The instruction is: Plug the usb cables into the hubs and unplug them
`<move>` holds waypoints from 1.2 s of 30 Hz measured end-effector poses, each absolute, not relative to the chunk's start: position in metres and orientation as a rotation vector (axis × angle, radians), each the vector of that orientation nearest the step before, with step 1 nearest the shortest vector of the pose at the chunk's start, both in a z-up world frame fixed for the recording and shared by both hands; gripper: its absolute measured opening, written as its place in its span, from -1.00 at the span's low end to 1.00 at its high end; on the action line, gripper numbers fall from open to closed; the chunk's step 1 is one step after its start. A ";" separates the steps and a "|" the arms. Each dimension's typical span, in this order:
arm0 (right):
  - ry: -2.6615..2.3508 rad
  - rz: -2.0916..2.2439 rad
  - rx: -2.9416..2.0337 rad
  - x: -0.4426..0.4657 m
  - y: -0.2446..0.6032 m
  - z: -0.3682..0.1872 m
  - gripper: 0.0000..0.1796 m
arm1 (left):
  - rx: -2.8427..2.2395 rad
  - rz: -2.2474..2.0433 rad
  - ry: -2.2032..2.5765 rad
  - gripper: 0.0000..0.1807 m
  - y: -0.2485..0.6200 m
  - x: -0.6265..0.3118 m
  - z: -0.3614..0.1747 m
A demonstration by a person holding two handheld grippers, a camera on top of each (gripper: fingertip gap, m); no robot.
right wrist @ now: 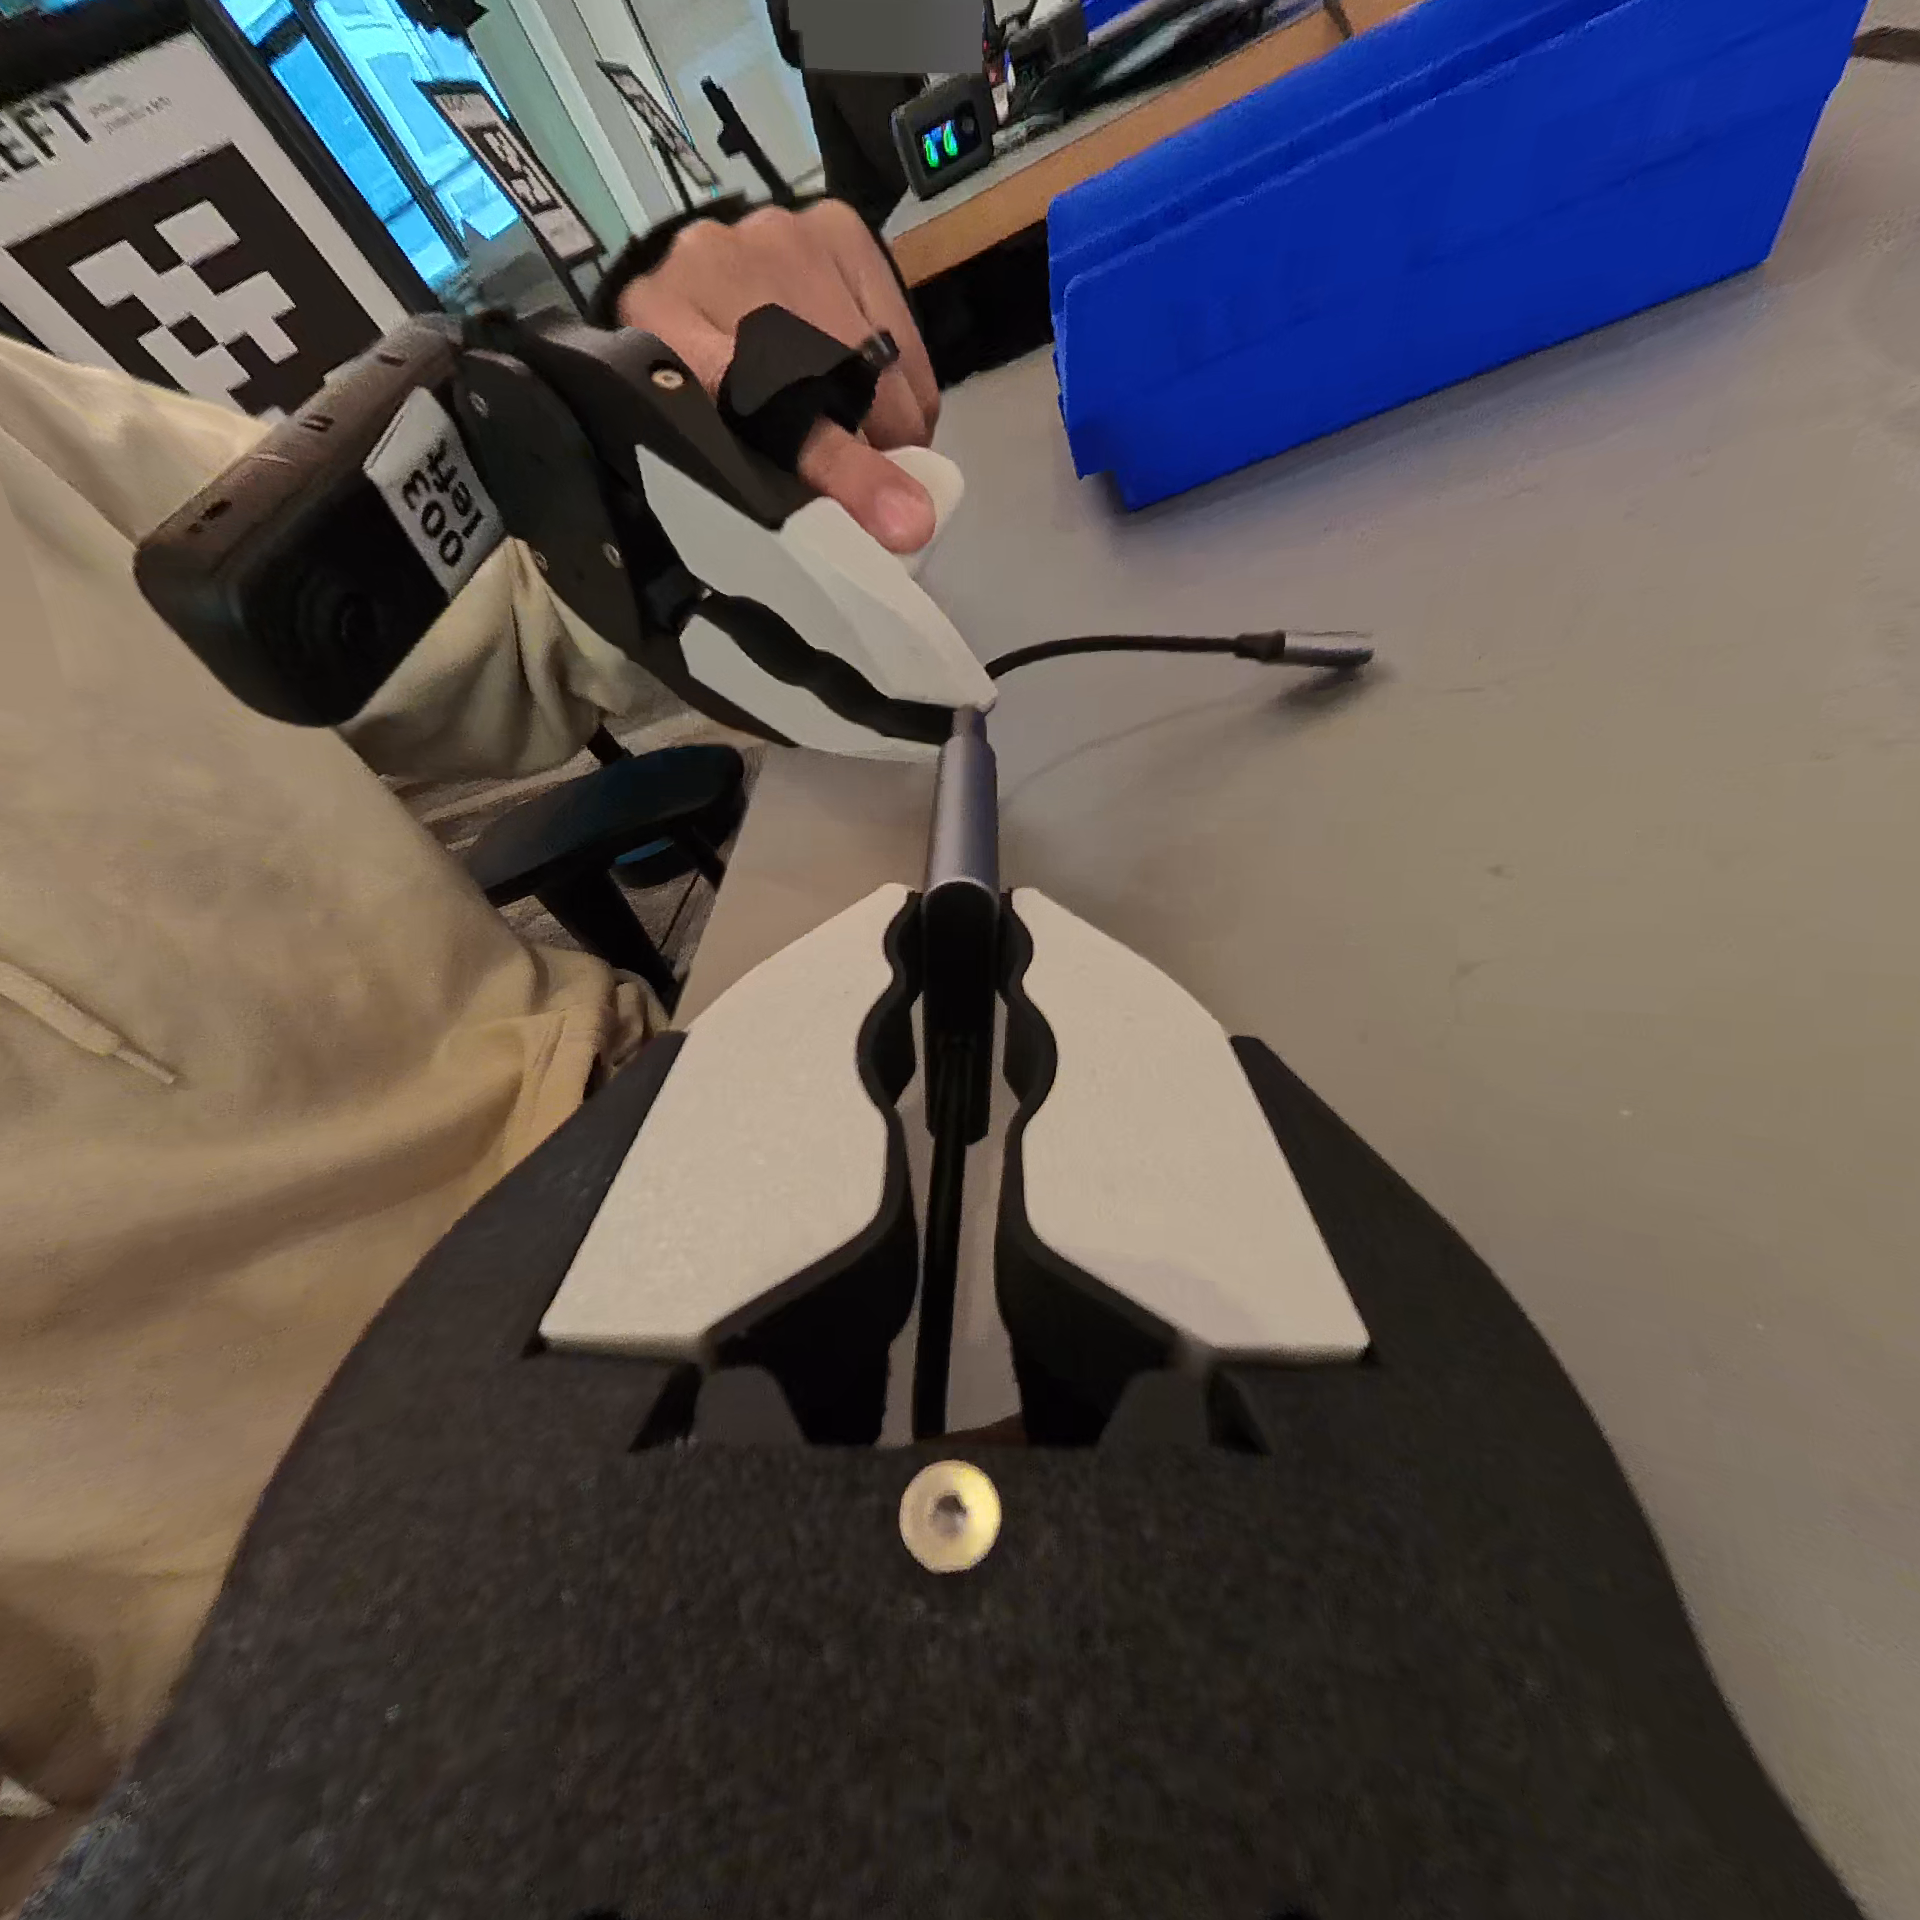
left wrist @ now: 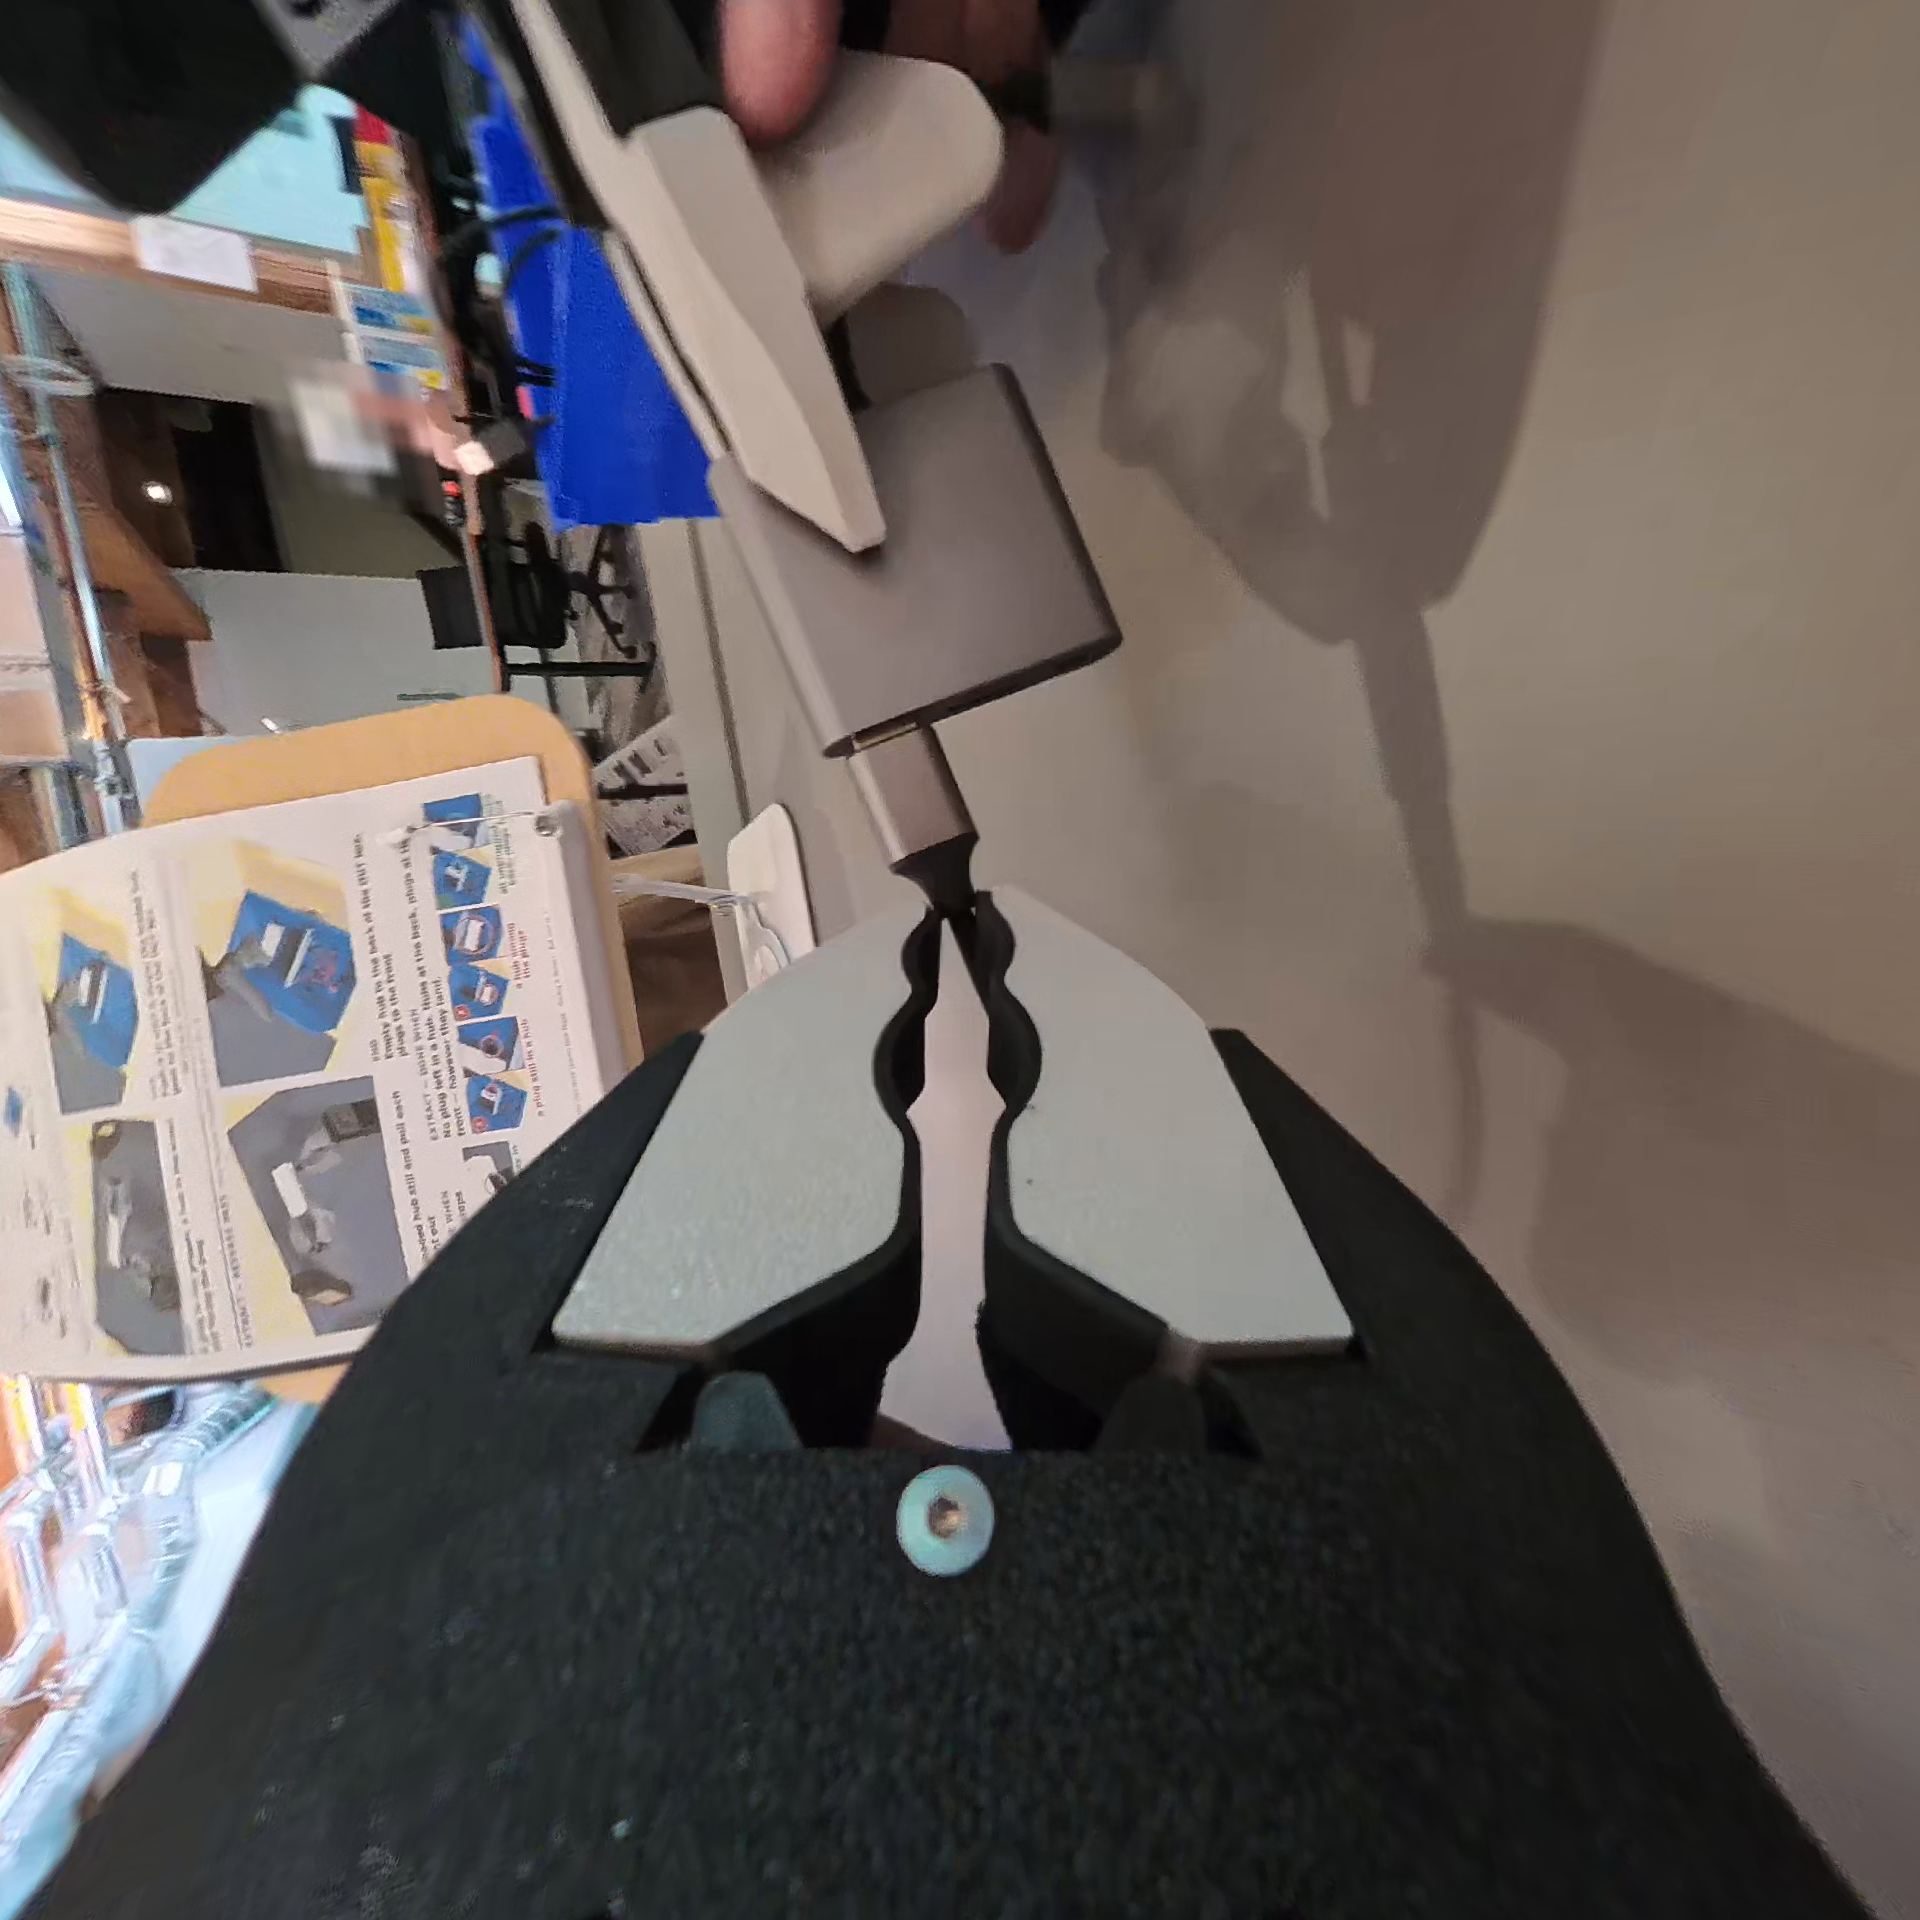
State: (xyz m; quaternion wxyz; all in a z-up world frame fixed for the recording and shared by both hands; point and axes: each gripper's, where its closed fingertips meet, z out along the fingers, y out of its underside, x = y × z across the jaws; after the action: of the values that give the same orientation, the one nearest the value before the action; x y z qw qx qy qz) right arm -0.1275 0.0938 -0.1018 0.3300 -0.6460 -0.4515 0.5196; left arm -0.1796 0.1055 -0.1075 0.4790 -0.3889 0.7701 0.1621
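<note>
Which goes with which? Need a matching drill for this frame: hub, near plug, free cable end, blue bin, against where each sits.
1 hub
2 near plug
3 free cable end
4 blue bin

A lying loose on the table
B clamped in the right claw
C at the table's far side
D at the hub's end, left claw pinching its cable

Pairs: 1-B, 2-D, 3-A, 4-C

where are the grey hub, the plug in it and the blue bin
grey hub (left wrist: 935, 561), left wrist view, its flat face
plug (left wrist: 914, 805), left wrist view, its metal shell, seated in the hub
blue bin (right wrist: 1434, 239), right wrist view, its side wall
</note>
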 end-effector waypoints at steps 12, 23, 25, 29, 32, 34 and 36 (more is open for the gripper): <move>-1.072 1.363 -1.651 -0.118 0.105 -0.089 -0.86 | -1.202 0.202 1.547 -0.57 0.126 -0.202 -0.073; -0.910 1.394 -1.605 -0.107 0.115 -0.073 -0.86 | -1.607 -0.137 0.750 -0.46 0.148 -0.257 -0.069; -0.893 1.379 -1.608 -0.106 0.117 -0.073 -0.86 | -1.635 -0.164 0.581 -0.48 0.156 -0.274 -0.069; -0.888 1.359 -1.614 -0.106 0.119 -0.074 -0.86 | -1.650 -0.204 0.457 -0.52 0.159 -0.287 -0.070; -0.881 1.337 -1.611 -0.105 0.120 -0.073 -0.86 | -1.621 -0.168 0.460 -0.53 0.161 -0.292 -0.073; -0.856 1.331 -1.593 -0.101 0.120 -0.063 -0.86 | -1.590 -0.140 0.467 -0.54 0.161 -0.294 -0.074; -0.796 1.282 -1.562 -0.087 0.121 -0.037 -0.86 | -1.584 -0.108 0.480 -0.54 0.162 -0.295 -0.080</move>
State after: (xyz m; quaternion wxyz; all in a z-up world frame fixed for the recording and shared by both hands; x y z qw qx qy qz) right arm -0.0872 0.1209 -0.0372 0.4659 -0.6364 -0.3244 0.5222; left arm -0.2951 0.1625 -0.0799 0.6754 -0.7042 0.2133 -0.0481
